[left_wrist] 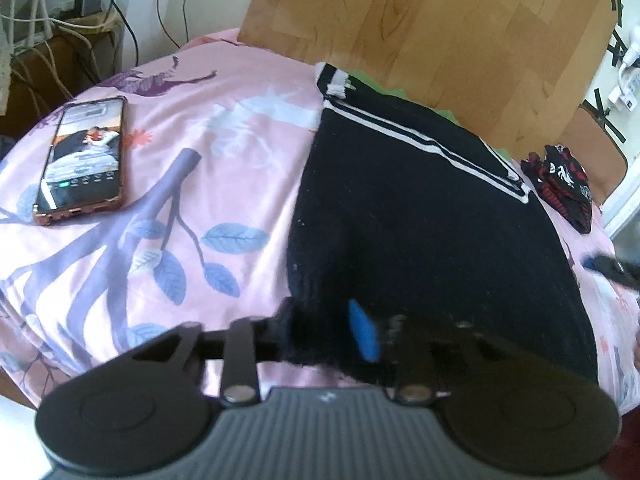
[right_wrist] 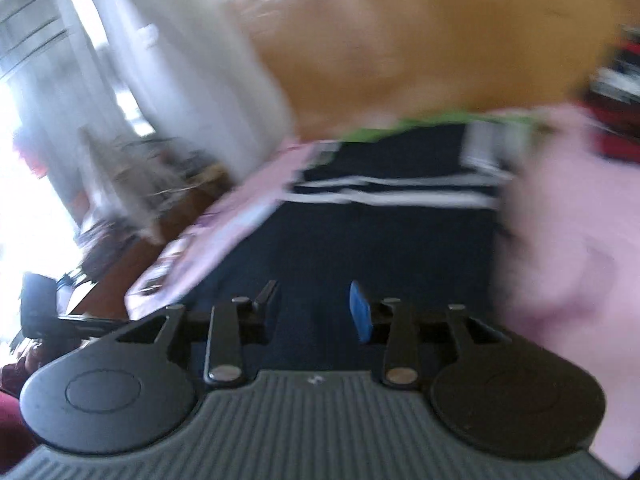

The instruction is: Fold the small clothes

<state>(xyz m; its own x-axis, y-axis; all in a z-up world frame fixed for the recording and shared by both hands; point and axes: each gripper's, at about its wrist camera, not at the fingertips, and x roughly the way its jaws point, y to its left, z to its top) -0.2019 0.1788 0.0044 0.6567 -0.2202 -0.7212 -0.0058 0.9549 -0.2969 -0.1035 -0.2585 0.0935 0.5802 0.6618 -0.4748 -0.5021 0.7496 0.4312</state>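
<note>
A black knitted garment (left_wrist: 420, 216) with two white stripes near its far edge lies flat on the pink patterned sheet (left_wrist: 180, 168). My left gripper (left_wrist: 324, 332) is at the garment's near left corner, and black fabric sits between its fingers, beside the blue pad (left_wrist: 364, 332). My right gripper (right_wrist: 316, 312) hovers open over the same garment (right_wrist: 360, 240), with nothing between its fingers. The right wrist view is blurred by motion. The right gripper's tip also shows in the left wrist view (left_wrist: 612, 268) at the garment's right edge.
A phone (left_wrist: 84, 160) with a lit screen lies on the sheet to the left. A red and black folded garment (left_wrist: 560, 188) lies at the far right. A wooden board (left_wrist: 420, 20) stands behind the bed. Cables and a box (left_wrist: 60, 40) are at far left.
</note>
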